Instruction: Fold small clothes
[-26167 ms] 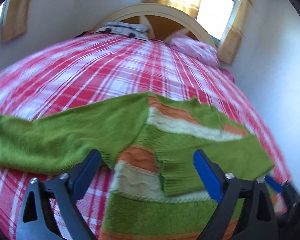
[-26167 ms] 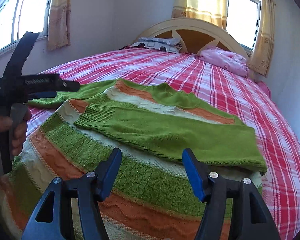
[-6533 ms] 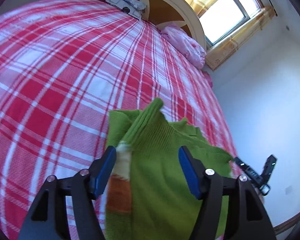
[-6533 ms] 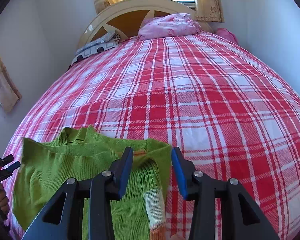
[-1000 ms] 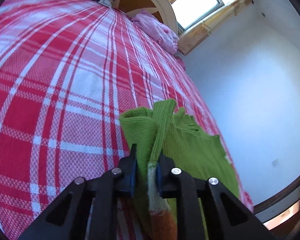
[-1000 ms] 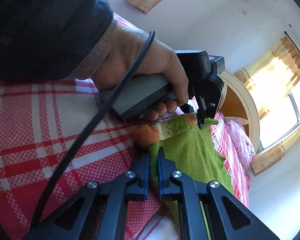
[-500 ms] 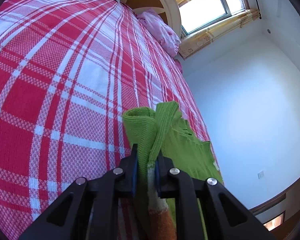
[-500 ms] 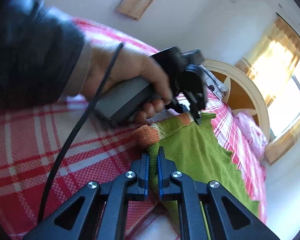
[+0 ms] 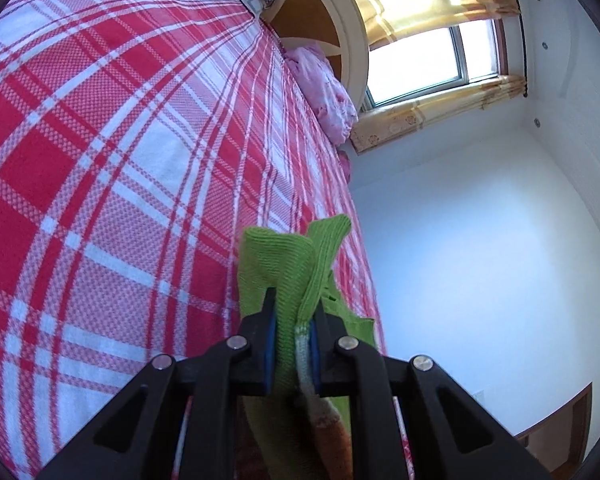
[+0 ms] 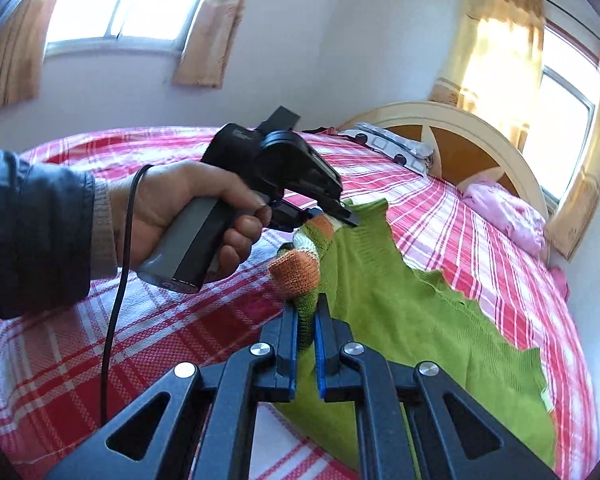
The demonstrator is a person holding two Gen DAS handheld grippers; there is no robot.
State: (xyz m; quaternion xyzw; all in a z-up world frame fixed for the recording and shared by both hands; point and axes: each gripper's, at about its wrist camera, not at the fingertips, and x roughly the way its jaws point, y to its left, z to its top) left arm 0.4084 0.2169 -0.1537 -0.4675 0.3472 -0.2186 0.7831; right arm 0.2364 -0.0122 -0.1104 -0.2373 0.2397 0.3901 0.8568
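With my left gripper (image 9: 293,326) and right gripper (image 10: 307,316) each clenched on a corner of the green knit sweater (image 10: 400,312) lifted off the plaid bed (image 10: 480,240), I keep both corners level, probably carrying the fold across squarely.

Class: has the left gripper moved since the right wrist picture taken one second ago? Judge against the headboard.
Yes. The left gripper, shut on the green sweater, now sits left of and below the headboard; before, it overlapped the headboard's edge.

The green sweater (image 9: 296,280) runs on below the lower frame edge, unseen.
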